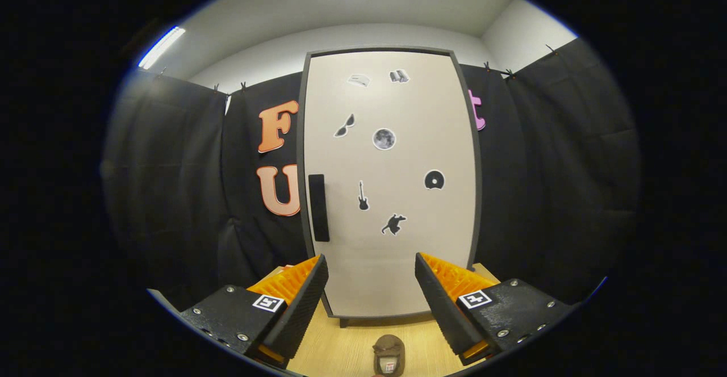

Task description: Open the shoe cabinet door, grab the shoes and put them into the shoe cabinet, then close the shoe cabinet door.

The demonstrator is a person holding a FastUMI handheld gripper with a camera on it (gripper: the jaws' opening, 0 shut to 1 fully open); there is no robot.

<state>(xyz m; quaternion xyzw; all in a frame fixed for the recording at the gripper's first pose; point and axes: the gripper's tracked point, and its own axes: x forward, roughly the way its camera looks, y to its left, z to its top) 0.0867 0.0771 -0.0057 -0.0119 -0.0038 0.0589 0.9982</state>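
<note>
The shoe cabinet (392,241) stands upright ahead of me, its pale door shut flat in a dark frame. A black vertical handle (319,207) sits on the door's left edge. Several small stickers dot the door. A brown shoe (389,354) lies on the wooden floor (335,346) in front of the cabinet, low between my fingers and nearer to me than the door. My gripper (372,277) is open, with nothing between its fingers, and stands back from the cabinet, facing the lower part of the door.
Black cloth walls (545,172) hang behind and on both sides of the cabinet. Short dark feet lift the cabinet off the floor. White wall and ceiling lights show above the cloth.
</note>
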